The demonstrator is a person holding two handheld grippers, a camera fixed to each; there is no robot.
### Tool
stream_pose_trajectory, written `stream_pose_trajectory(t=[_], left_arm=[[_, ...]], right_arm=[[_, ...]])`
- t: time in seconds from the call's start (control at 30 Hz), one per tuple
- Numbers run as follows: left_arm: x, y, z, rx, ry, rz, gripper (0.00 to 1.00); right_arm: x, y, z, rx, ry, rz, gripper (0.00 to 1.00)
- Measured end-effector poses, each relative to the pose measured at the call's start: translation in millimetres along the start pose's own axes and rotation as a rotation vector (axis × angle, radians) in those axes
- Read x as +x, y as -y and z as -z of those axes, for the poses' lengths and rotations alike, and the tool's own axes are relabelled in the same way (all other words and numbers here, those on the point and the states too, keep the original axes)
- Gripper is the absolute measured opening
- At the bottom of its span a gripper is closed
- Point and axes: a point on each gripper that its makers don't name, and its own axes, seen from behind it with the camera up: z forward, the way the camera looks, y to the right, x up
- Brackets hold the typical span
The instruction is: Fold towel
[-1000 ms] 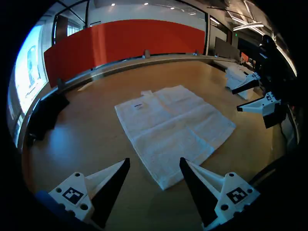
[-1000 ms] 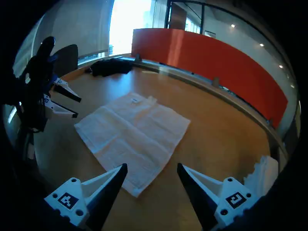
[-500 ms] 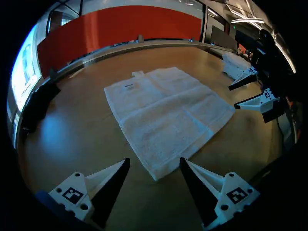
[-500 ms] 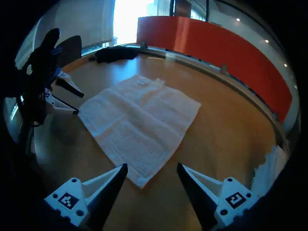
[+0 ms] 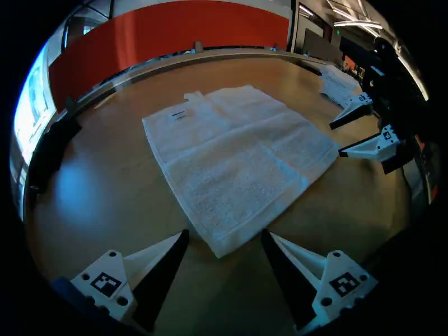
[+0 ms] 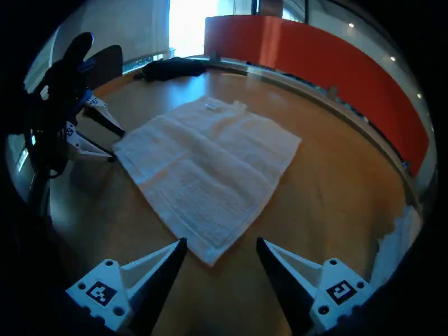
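Wide apart is how the fingers (image 5: 162, 263) of my left gripper (image 5: 224, 232) stand, and the right gripper (image 6: 221, 241) is just as open; neither holds anything. The towel (image 5: 235, 162) lies spread flat on the wooden table (image 5: 112, 196), a single white layer marked by old crease lines, with a small label (image 5: 179, 114) near its far edge. One near corner points into the gap between the left fingers, and in the right gripper view the neighbouring corner sits the same way between the right ones. Whether any fingertip touches the cloth I can't quite tell from this angle; it looks just short of it. I judge the task barely begun: no fold is made and no corner is pinched or lifted, so the grasps, the carry-over and the smoothing are all left. The edge between my two corners runs clean and straight, which should let me lift both together and lay them toward the labelled edge. Bare wood surrounds the towel on every side, so I have room to sweep across. A stack of white cloth (image 5: 339, 84) sits well off beyond the right gripper, a dark bundle (image 6: 168, 67), possibly clothing, lies at the far rim, and an orange partition (image 5: 168, 33) backs the table, none of it near my path.
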Motion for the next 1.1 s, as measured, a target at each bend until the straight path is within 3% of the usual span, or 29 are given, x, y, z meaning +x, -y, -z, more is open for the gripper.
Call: stream_pose_trajectory(t=[0.43,0.63,1.03,1.1], left_arm=[[-2,0.3,-0.2,0.013,0.004,-0.019,0.94],[-2,1.1,-1.2,0.027,0.009,-0.004,0.83],[-1,-0.8,-1.1,0.040,0.011,0.013,0.64],[-1,-1.1,-1.0,0.042,0.013,0.015,0.55]], right_arm=[[-11,5,-4.4,0.031,0.015,-0.016,0.79],[-11,8,-4.2,0.043,0.013,-0.019,0.69],[-10,14,-4.8,0.051,0.011,-0.018,0.30],[-10,14,-4.9,0.051,0.012,-0.020,0.26]])
